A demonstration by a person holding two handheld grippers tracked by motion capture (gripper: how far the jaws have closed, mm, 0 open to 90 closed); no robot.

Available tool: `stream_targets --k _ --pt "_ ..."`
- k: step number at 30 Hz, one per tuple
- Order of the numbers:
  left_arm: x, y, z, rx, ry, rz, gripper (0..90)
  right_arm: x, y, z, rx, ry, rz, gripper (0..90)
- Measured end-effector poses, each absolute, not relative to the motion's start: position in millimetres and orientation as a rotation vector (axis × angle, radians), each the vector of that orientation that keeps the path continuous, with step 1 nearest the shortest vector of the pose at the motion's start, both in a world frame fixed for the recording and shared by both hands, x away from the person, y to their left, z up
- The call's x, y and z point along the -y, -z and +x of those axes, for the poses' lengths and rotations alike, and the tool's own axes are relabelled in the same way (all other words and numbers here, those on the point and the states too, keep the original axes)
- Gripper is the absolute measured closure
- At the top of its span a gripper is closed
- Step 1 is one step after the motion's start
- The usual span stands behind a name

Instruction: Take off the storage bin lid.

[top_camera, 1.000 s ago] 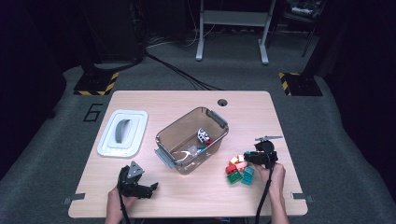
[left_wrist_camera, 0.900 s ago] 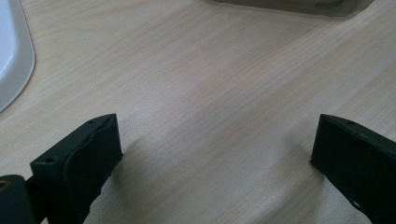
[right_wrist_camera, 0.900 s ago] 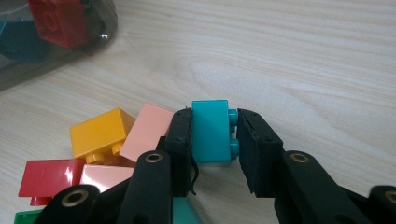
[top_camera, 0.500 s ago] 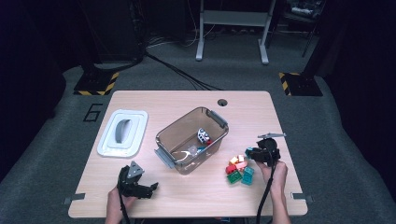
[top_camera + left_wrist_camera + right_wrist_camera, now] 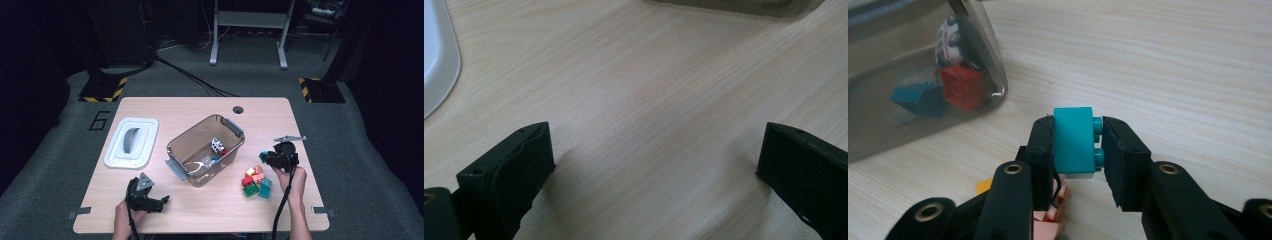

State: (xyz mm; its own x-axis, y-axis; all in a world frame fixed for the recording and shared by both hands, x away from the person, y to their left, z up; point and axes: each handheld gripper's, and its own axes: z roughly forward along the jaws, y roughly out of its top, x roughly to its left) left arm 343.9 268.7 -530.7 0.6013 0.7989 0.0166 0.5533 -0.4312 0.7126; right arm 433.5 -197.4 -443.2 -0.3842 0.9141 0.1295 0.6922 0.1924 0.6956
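- Holding a teal brick (image 5: 1075, 140) tight between the closed jaws of the right gripper (image 5: 1079, 145), just above the table (image 5: 200, 107), between the clear box (image 5: 172, 150) and the pile of bricks (image 5: 256, 181).
- Squeezing the brick by its smooth back and its two little bumps, so not much of it touches the pads.
- Could slip out if tipped or shaken on the way, since the bumps are small and round.
- Could bump the near wall of the box if not lifted high enough, and then fall on the table.
- Could miss the box and land beside it if let go too soon.
- Could knock the pile below if dropped back down.
- Resting the left gripper (image 5: 150, 200) low near the front edge of the table, jaws wide open, with nothing between them.
- Lying well to the left of the box, a white lid (image 5: 131, 142), off and out of the way.
- Sitting inside the box already: a red brick (image 5: 962, 86), a dark teal brick (image 5: 918, 98) and a black and white toy (image 5: 955, 37).
- Looking back to the older pictures: right gripper now a bit higher and farther from the pile, with the brick gripped the same way.
- Left gripper in the same spot as before, same wide jaws.
- Box, lid and pile not moved.
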Motion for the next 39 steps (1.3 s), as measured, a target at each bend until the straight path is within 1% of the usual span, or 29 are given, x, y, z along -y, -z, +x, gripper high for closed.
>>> stream_targets --k 11,39 --pt "-269 530 344 -1.06 -0.464 2.153 1.5 189 419 438 -2.157 -1.013 1.464 67.0" --pt "-269 531 344 -1.063 -0.465 2.15 1.5 173 374 447 -2.133 -1.046 1.352 67.0"
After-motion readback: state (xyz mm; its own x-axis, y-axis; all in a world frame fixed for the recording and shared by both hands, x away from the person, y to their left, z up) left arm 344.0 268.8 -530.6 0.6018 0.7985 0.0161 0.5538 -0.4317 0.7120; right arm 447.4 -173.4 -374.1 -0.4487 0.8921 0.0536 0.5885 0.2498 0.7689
